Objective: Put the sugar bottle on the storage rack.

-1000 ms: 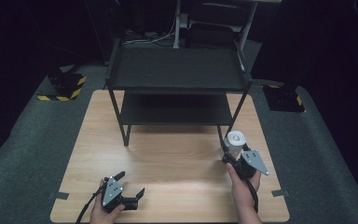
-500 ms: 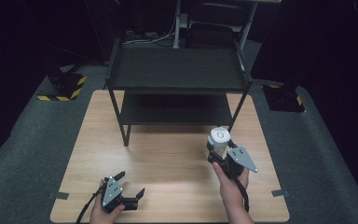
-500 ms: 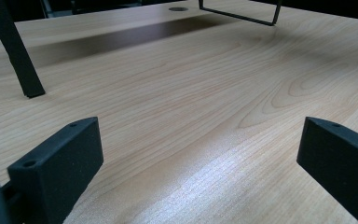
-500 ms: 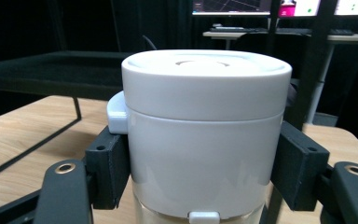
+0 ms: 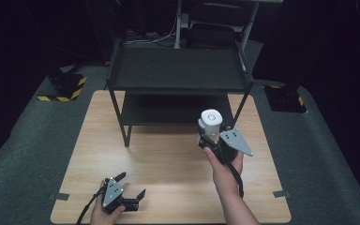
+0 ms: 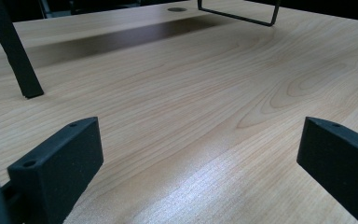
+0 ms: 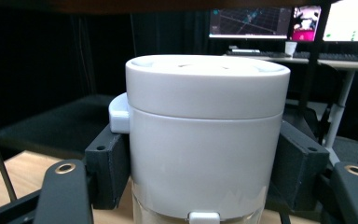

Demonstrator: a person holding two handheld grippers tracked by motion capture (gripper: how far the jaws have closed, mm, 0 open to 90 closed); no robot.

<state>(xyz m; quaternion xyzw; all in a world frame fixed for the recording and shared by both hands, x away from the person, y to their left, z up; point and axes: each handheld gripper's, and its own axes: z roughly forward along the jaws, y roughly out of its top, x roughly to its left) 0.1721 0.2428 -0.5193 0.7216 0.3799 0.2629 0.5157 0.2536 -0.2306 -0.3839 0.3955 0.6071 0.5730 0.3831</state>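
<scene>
the left gripper [image 5: 130, 194] rests low in the person's left hand [image 5: 104, 213], its black jaws spread wide apart. the right hand [image 5: 222, 164] holds the right gripper [image 5: 209, 136] raised, jaws clamped on the sides of a white cylindrical lidded container [image 5: 210, 122].

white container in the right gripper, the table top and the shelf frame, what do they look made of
White container: likely matte plastic, smooth and evenly coloured, with a moulded lid seam; its bottom edge looks clear, possibly glass or clear plastic. Table top: light wood or wood-look laminate, with visible grain and a soft sheen. Shelf frame: probably black-painted metal, judging by its thin straight legs.
</scene>
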